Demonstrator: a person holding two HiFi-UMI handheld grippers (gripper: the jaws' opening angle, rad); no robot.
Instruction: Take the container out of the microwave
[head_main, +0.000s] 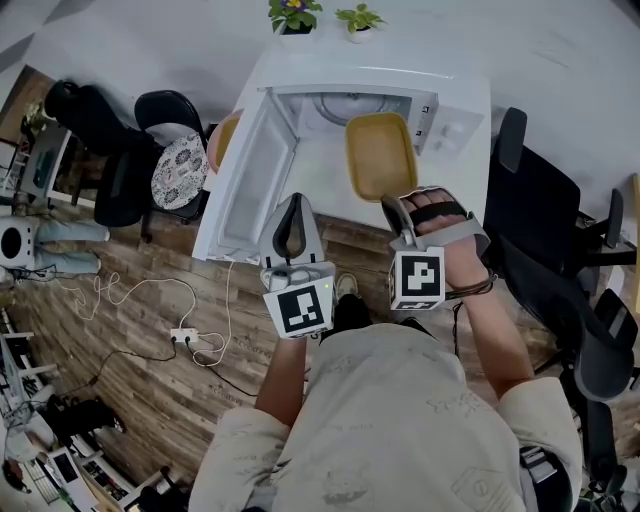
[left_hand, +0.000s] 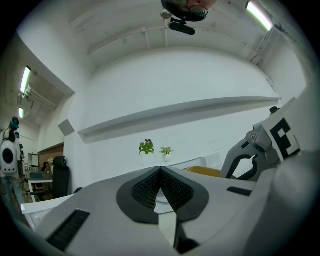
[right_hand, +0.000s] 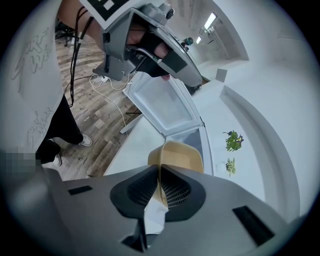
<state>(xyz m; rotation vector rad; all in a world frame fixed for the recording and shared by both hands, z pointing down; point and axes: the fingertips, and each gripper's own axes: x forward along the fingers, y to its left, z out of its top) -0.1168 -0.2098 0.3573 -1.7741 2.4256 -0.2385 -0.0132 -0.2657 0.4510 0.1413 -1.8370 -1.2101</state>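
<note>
The right gripper (right_hand: 157, 187) is clamped narrowly on the near rim of the yellow container (head_main: 380, 155), which hangs above the white table (head_main: 325, 180), just outside the open microwave (head_main: 352, 104). The left gripper (left_hand: 160, 176) is closed and empty beside the microwave door (head_main: 250, 175).

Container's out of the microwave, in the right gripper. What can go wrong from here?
1. The right gripper pinches only the near rim of the container. The rest looks unsupported, so it could tilt or slip.
2. The open microwave door stands close beside the left gripper. A swing could knock it.
</note>
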